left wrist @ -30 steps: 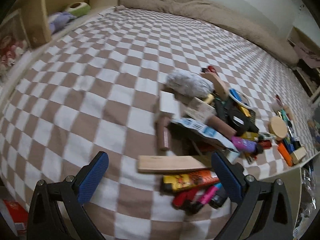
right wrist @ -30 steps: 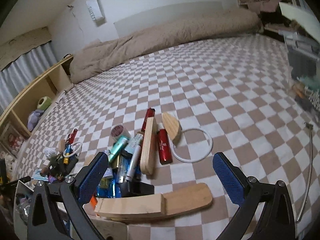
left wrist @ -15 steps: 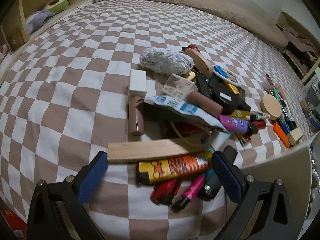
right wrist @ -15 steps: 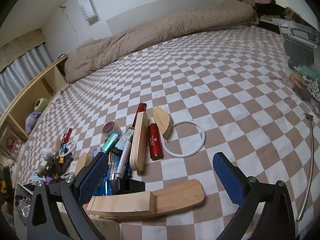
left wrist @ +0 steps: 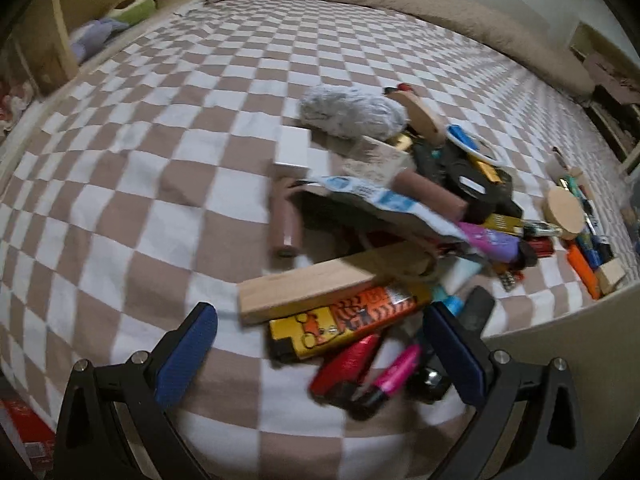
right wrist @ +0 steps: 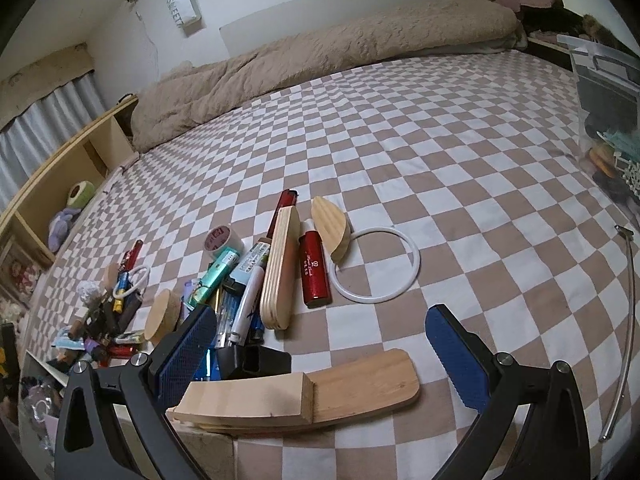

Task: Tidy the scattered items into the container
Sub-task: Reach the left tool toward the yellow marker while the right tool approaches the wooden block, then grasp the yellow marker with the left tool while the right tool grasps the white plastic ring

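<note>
Left wrist view: the left gripper (left wrist: 320, 344) is hanging wide open and empty over a wooden block (left wrist: 316, 286) and orange tube (left wrist: 348, 320) near the bed's front edge (left wrist: 560, 316). Right wrist view: the right gripper (right wrist: 320, 344) is gaping empty above a wooden slat (right wrist: 312, 396); selection is pending, closing next; no container identifiable.

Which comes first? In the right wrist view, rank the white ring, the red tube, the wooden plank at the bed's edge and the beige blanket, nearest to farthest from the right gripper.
1. Wooden plank: at the bed's edge, between the open right gripper fingers.
2. Red tube: ahead, slightly left.
3. White ring: just right of the tube, reaching a little farther.
4. Beige blanket: across the far end of the bed.
</note>
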Demonstrator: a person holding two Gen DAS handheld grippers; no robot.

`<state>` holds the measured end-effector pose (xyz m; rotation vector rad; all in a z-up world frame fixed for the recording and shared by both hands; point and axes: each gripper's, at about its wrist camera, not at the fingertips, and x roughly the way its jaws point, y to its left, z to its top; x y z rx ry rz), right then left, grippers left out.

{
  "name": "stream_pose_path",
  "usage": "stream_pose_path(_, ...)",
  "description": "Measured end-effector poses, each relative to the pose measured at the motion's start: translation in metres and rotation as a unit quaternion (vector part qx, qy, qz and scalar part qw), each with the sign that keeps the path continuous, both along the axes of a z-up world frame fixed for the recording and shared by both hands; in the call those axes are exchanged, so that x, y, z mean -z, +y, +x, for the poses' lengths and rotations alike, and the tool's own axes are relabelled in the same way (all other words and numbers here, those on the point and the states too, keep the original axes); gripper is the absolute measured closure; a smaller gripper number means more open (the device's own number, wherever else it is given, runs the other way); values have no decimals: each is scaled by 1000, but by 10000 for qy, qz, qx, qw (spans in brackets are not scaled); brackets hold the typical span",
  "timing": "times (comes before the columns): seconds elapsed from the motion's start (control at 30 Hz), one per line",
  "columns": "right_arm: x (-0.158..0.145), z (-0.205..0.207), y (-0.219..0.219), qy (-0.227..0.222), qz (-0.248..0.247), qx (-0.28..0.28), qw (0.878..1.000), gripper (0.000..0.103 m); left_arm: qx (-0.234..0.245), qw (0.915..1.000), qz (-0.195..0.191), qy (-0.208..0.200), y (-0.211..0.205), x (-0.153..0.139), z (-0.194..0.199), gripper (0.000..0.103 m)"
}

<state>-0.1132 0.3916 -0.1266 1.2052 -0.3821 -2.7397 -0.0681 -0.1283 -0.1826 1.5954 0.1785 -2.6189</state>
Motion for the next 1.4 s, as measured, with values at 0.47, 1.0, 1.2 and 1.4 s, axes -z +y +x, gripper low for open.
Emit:
stream_pose_path(0.47,15,-2,1,-357,877,-276,9951,0,-858,9947,-574,2,-43,-3,9,0)
stream_pose_path(1.0,43,3,-21,-577,625,-1351,9872,0,-854,9942,447,481,-45,-25,16,0)
stream_pose_path(1.2,41,1,13,-616,792,-564,9934,0,-796,9953,315,454,-41,-22,14,0)
stream_pose_path(1.4,59,-1,41,-889,808,-32,9928,0,-691,9968,171,360,-31,-14,11,0)
